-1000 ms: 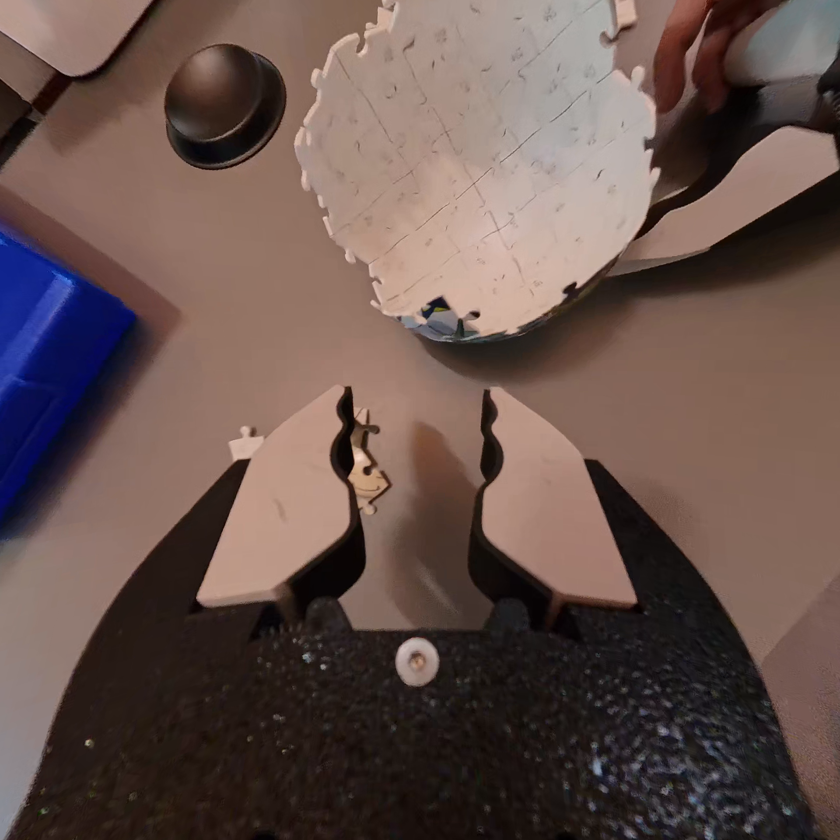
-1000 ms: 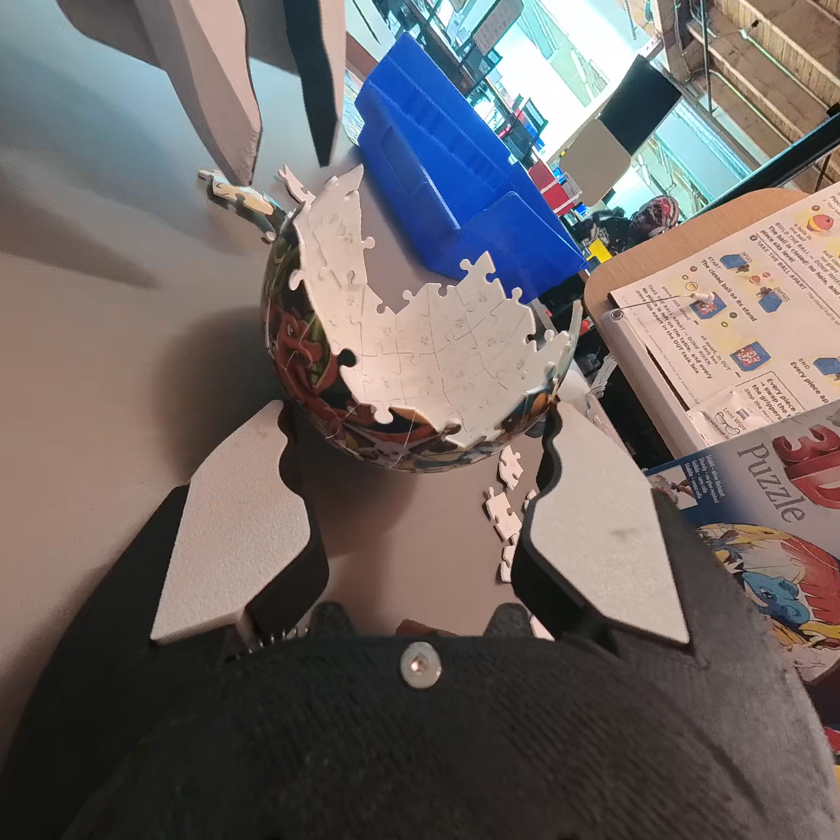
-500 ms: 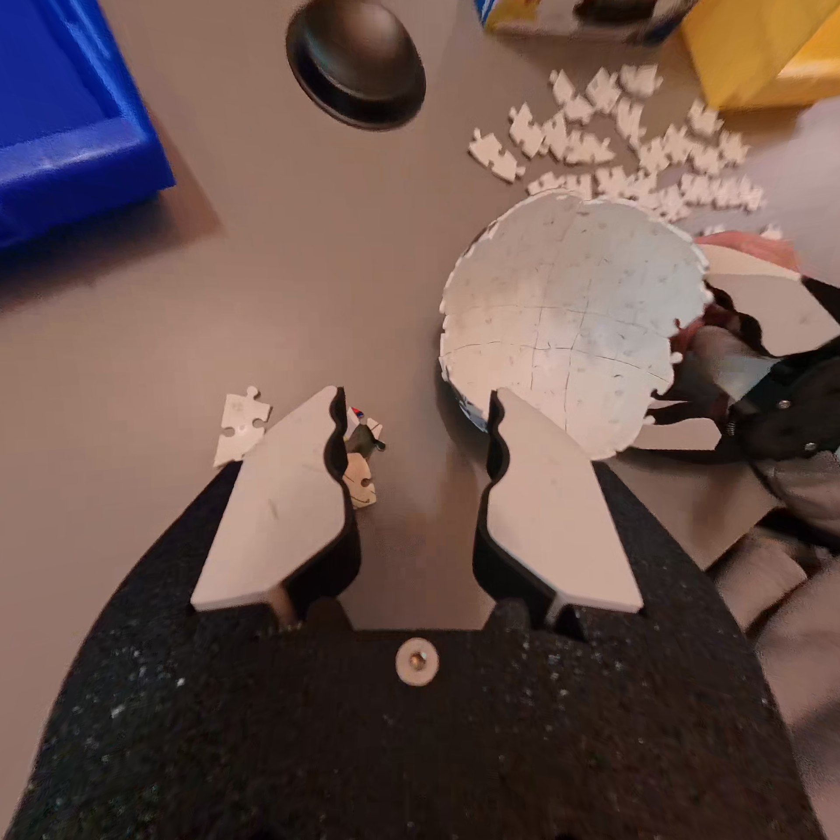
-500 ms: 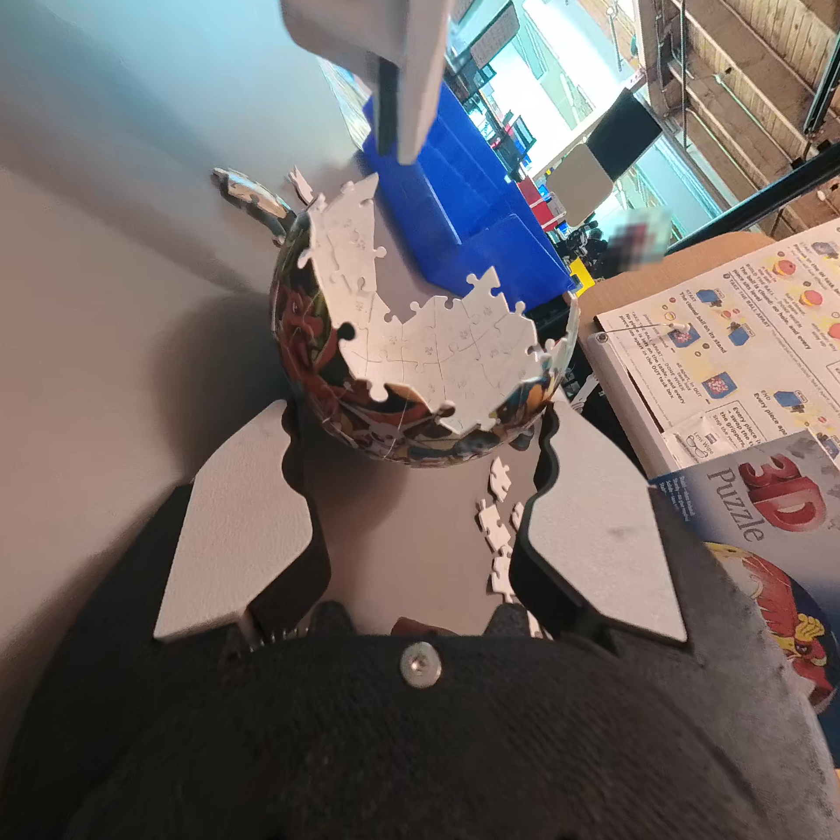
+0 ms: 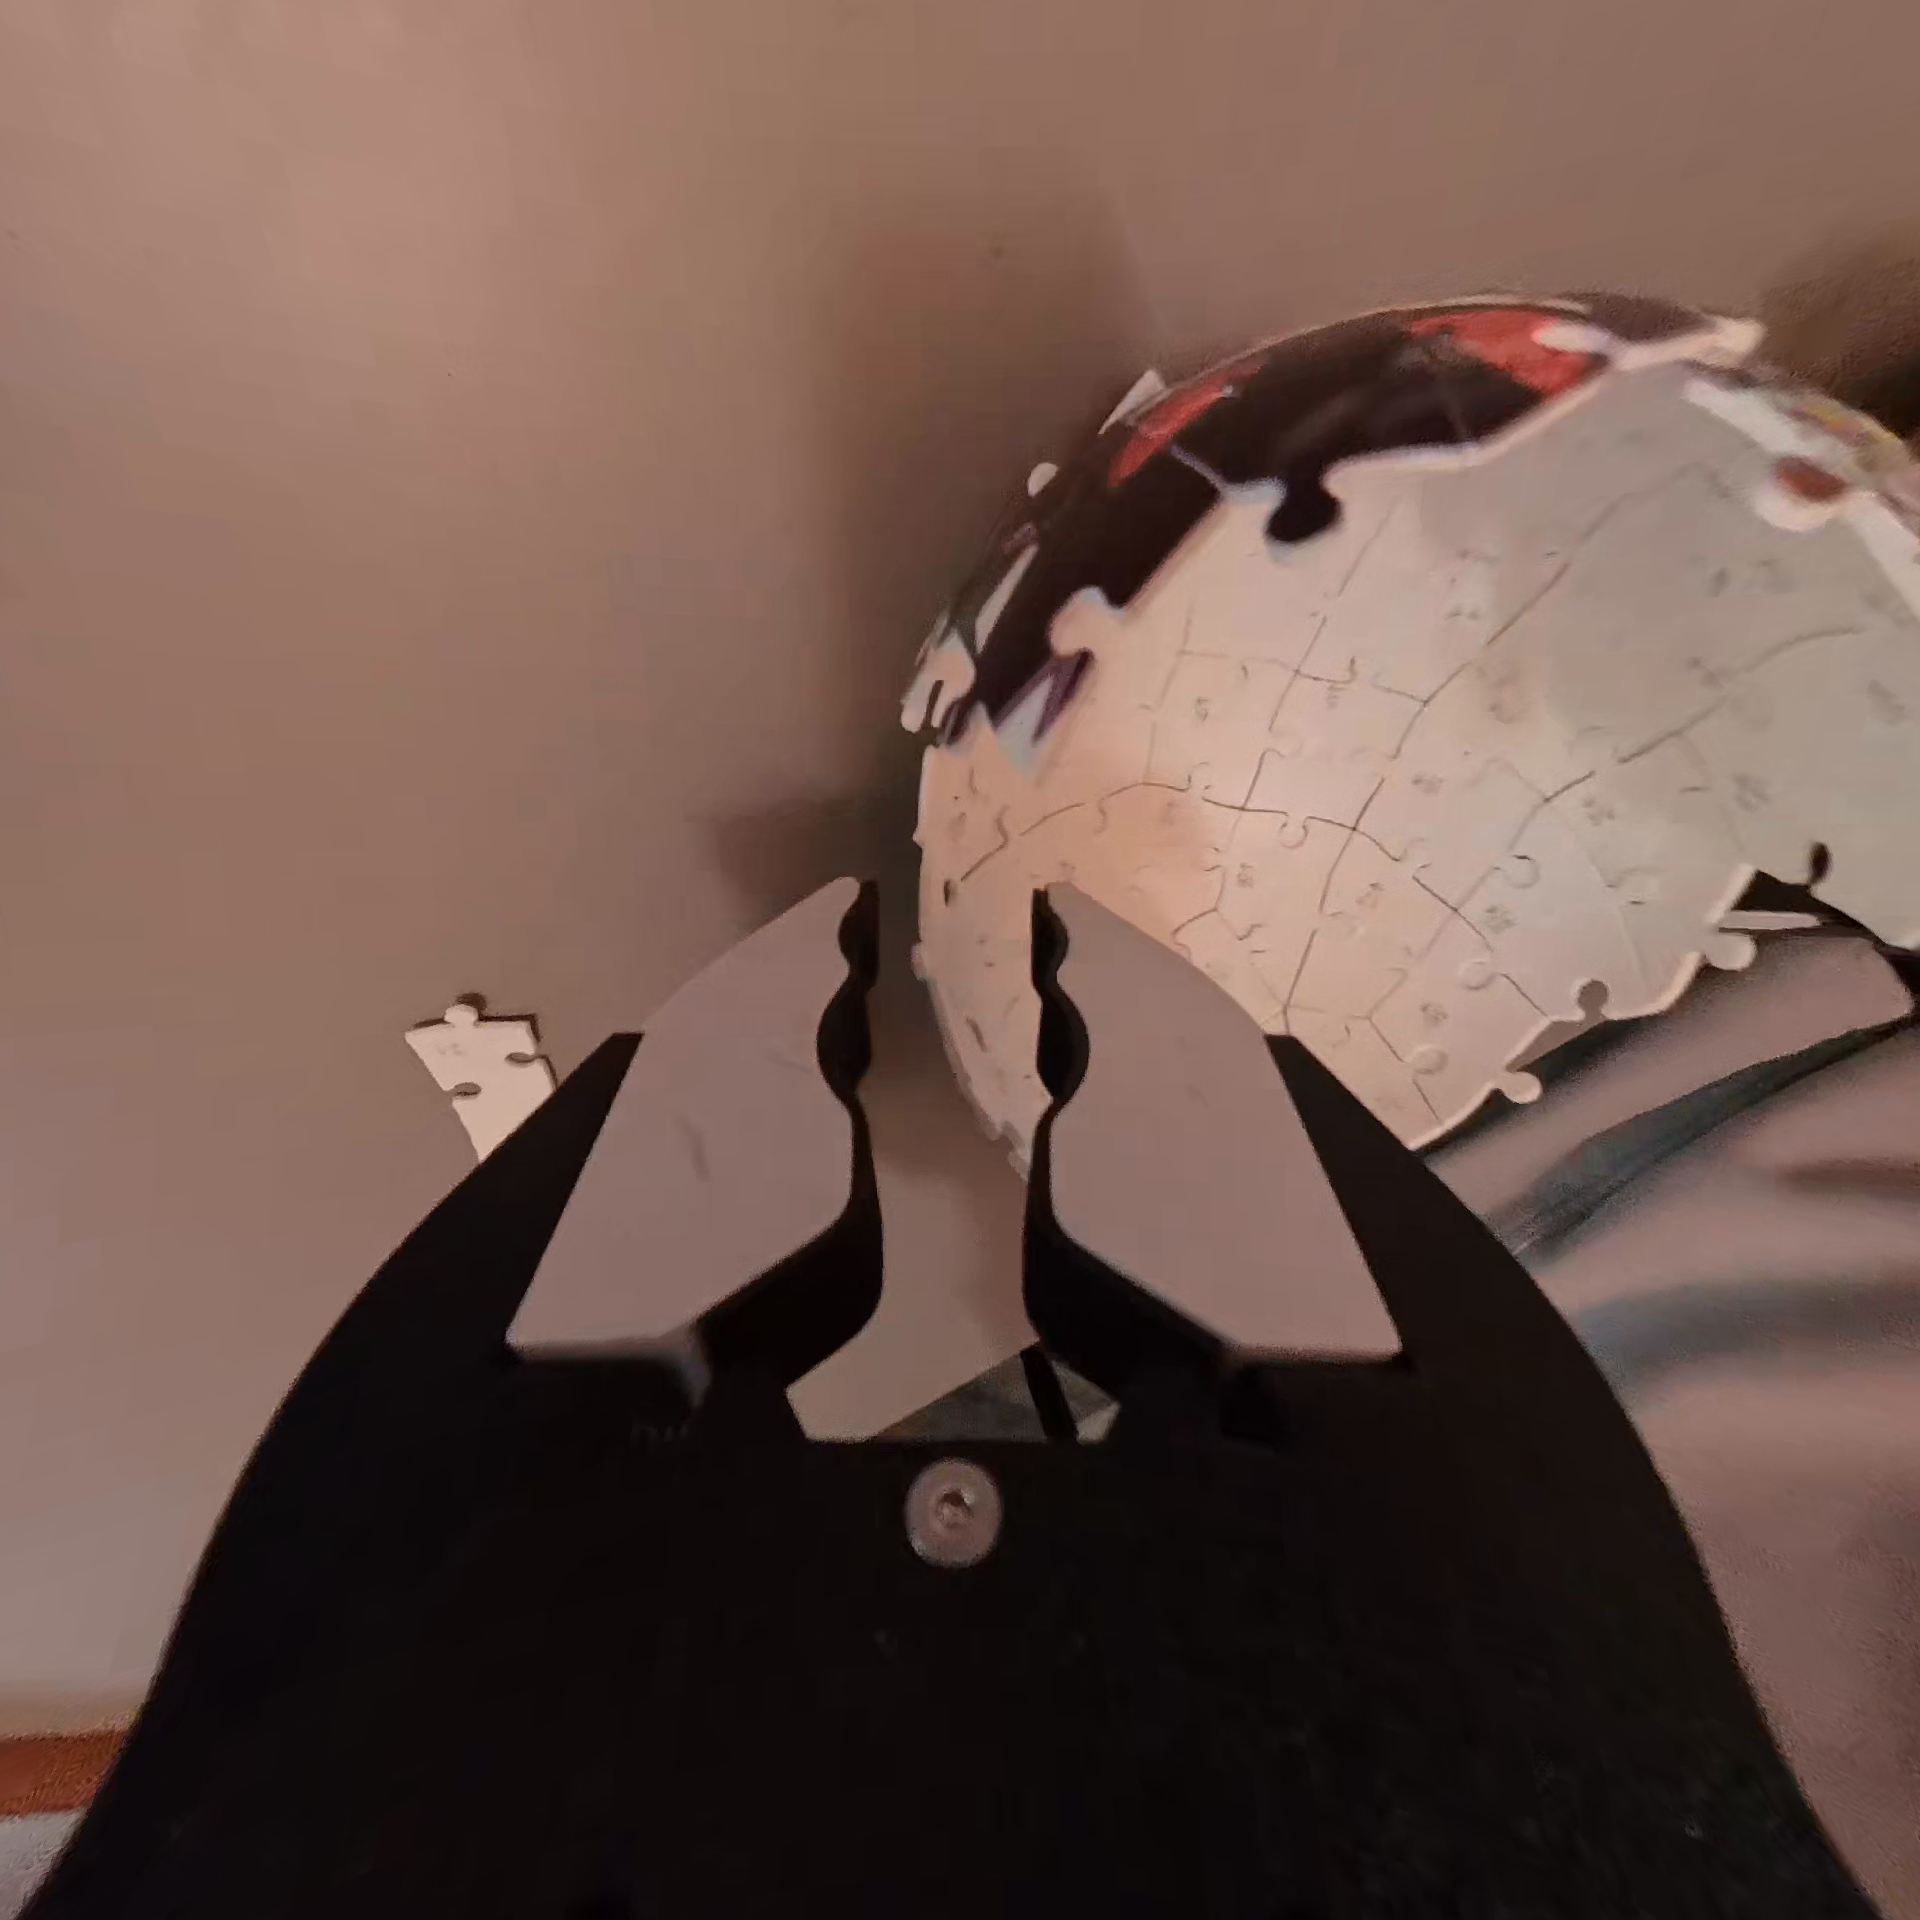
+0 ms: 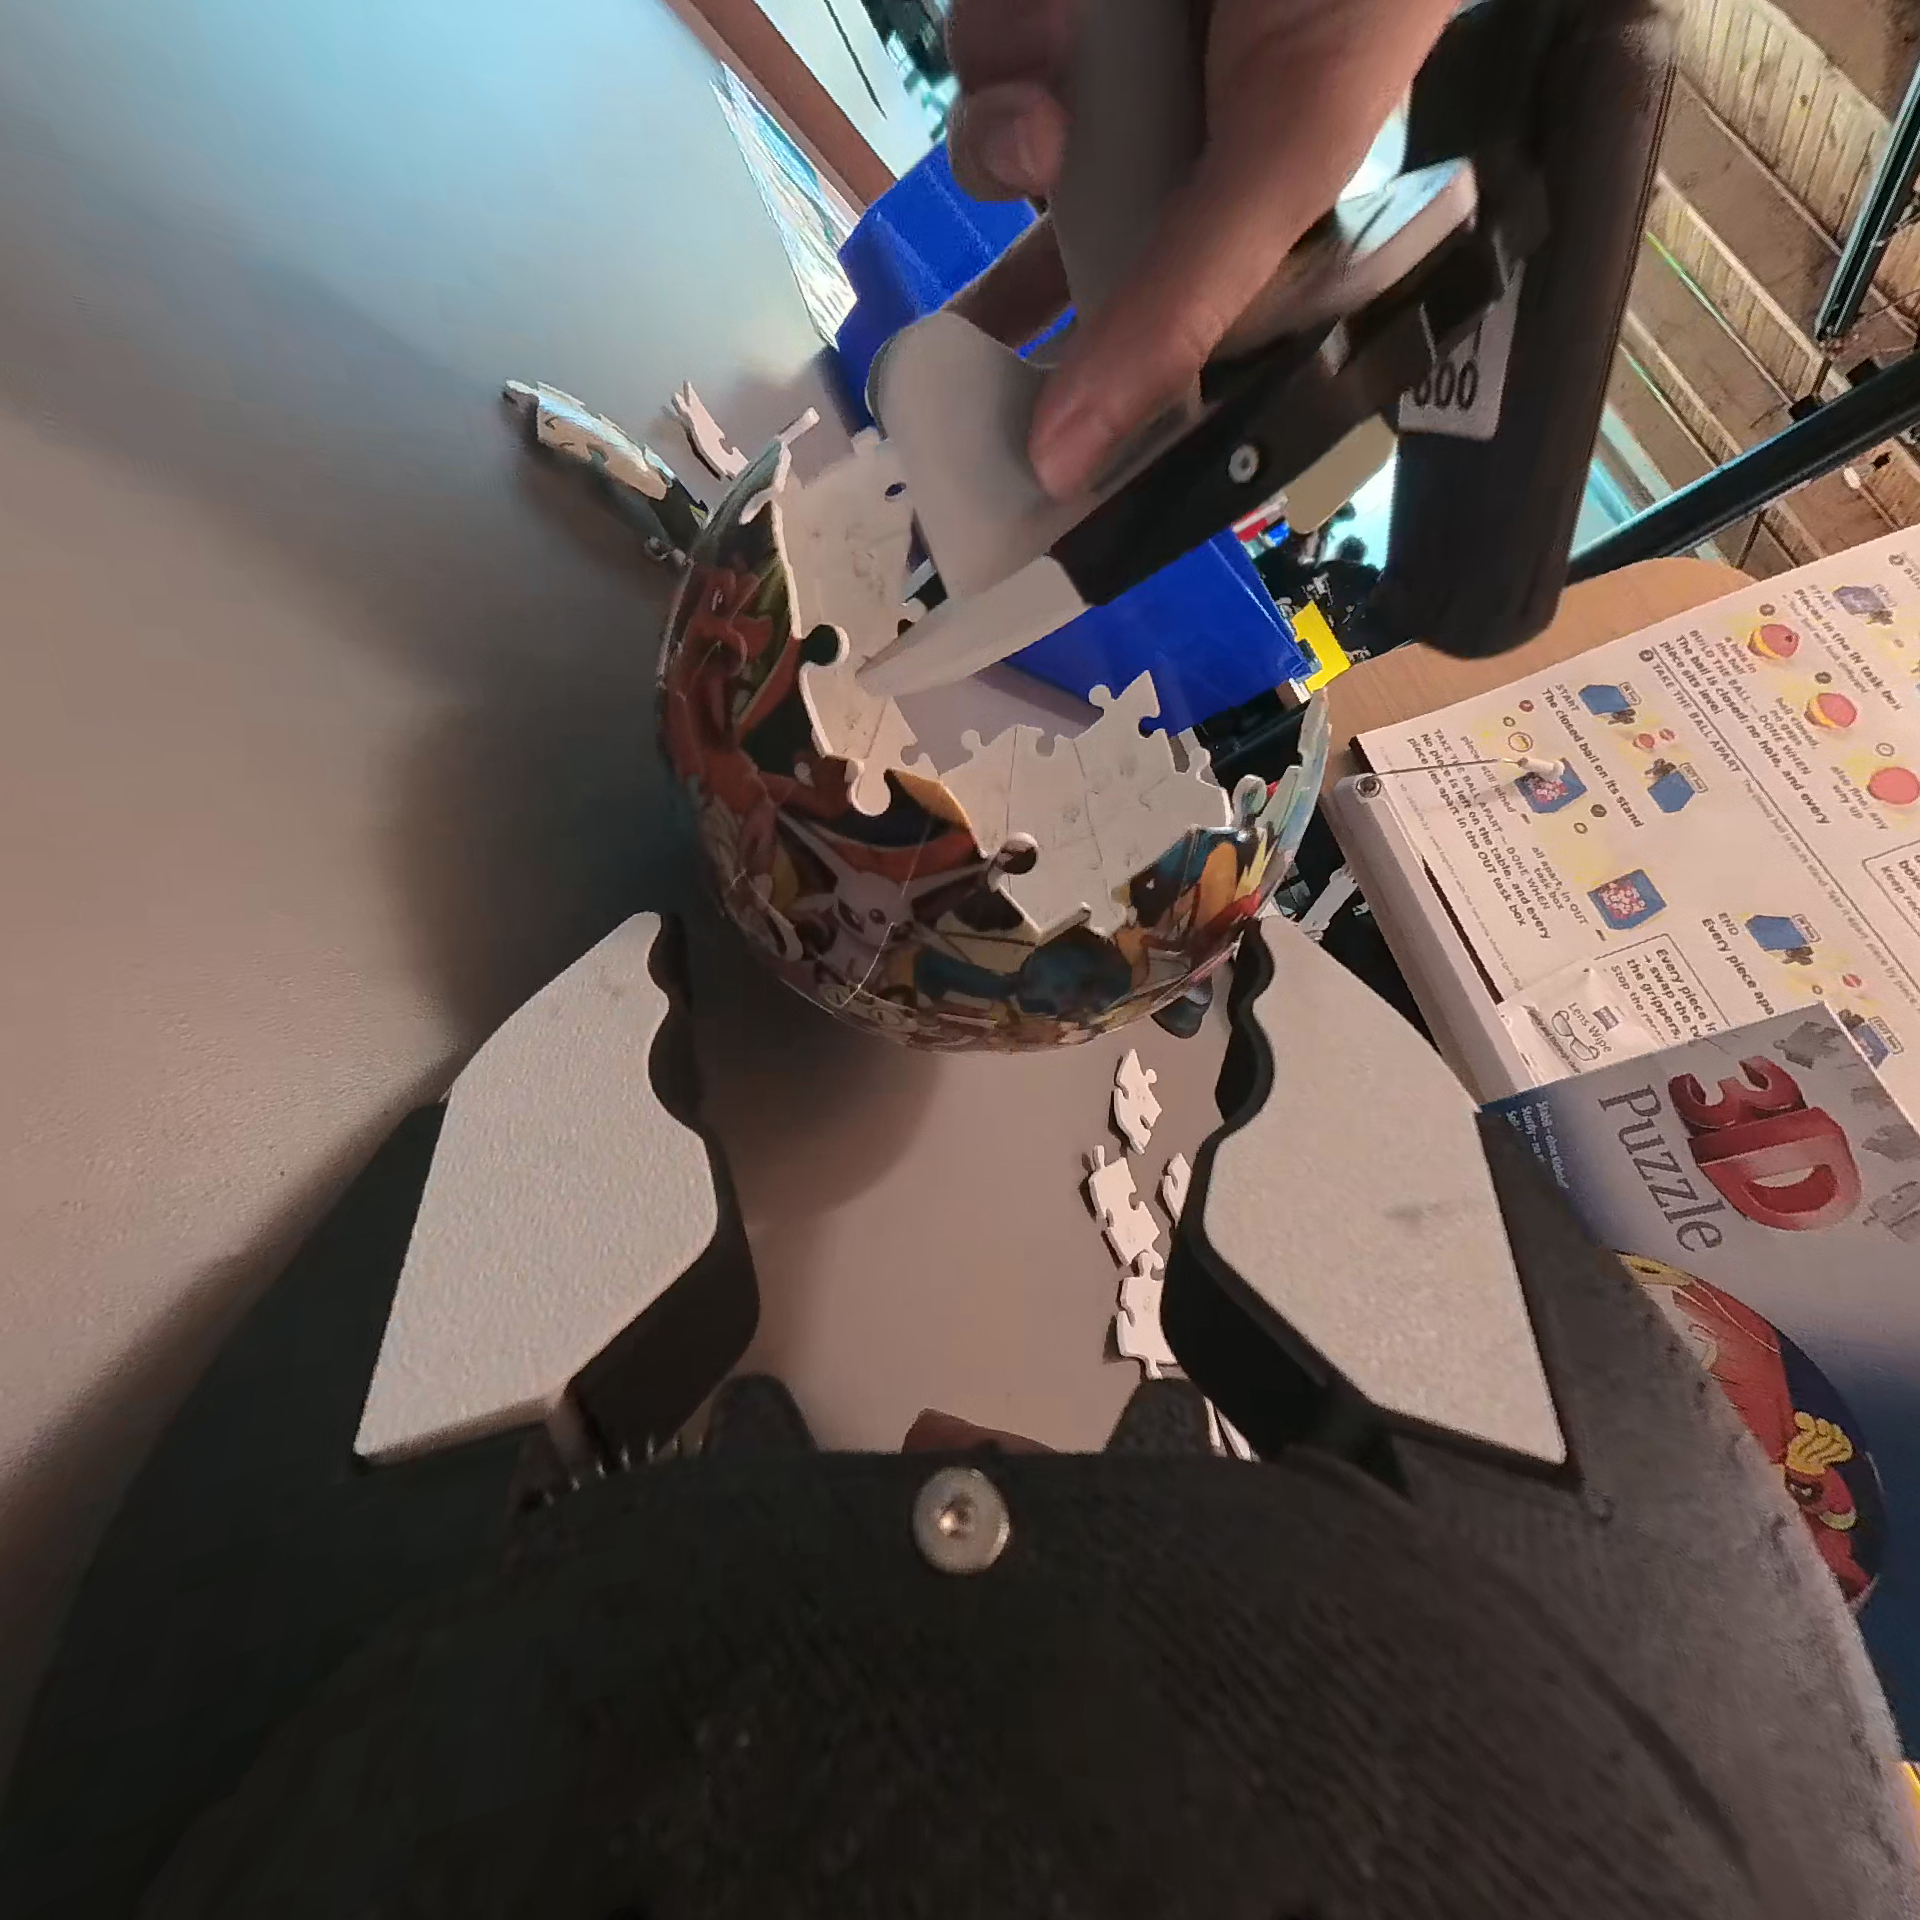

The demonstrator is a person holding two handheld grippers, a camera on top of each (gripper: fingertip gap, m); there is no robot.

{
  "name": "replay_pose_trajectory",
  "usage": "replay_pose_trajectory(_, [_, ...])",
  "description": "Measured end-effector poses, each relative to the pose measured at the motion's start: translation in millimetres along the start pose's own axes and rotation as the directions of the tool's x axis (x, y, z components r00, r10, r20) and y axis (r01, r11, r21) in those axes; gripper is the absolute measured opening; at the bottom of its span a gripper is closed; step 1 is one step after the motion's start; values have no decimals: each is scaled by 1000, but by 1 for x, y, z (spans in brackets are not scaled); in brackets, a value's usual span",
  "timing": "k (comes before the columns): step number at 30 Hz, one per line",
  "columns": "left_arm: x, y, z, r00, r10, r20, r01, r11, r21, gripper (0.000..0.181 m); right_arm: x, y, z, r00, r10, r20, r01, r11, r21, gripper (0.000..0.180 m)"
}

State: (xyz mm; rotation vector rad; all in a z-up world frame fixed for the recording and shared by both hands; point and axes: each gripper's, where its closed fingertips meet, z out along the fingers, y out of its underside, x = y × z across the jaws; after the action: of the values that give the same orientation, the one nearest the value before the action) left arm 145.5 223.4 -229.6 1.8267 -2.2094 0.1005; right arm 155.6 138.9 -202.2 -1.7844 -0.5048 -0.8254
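A half-built puzzle ball (image 6: pixel 894 894), colourful outside and white inside, sits on the grey table (image 6: pixel 260 727). My left gripper (image 5: pixel 951 904) is open with a narrow gap. Its jaws straddle the ball's jagged rim (image 5: pixel 966 935), one finger inside the white shell (image 5: pixel 1455 790) and one outside. In the right wrist view the left gripper (image 6: pixel 914 634), held by a hand (image 6: pixel 1143 208), comes down from above with a fingertip on a rim piece. My right gripper (image 6: pixel 961 935) is open wide and empty, its fingers on either side of the ball's near lower part.
Loose white pieces lie near my right finger (image 6: pixel 1132 1195), beyond the ball (image 6: pixel 582 436) and beside my left finger (image 5: pixel 483 1070). A blue bin (image 6: pixel 1143 634) stands behind the ball. A puzzle box (image 6: pixel 1766 1195) and a printed sheet (image 6: pixel 1662 779) are at the right. Some 10 centimeters of space lies between my two pairs of fingers.
The left gripper has swung from above the loose pieces down to the ball's rim, and its jaws have narrowed. The right gripper has stayed by the ball, open.
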Motion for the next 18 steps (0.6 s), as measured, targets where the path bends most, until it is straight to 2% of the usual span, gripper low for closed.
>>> replay_pose_trajectory(8, [-2,-4,2,999,-30,13,32,995,-93,9,-1,1,-1,1000,-12,9,12,1000,-2,99])
replay_pose_trajectory(12, [-8,0,2,999,-31,44,37,989,-144,16,-1,1,-1,1000,-8,10,8,1000,-2,99])
replay_pose_trajectory(18, [-10,-4,5,998,-68,2,68,984,-164,13,-2,1,-1,1000,-4,20,4,1000,1,96])
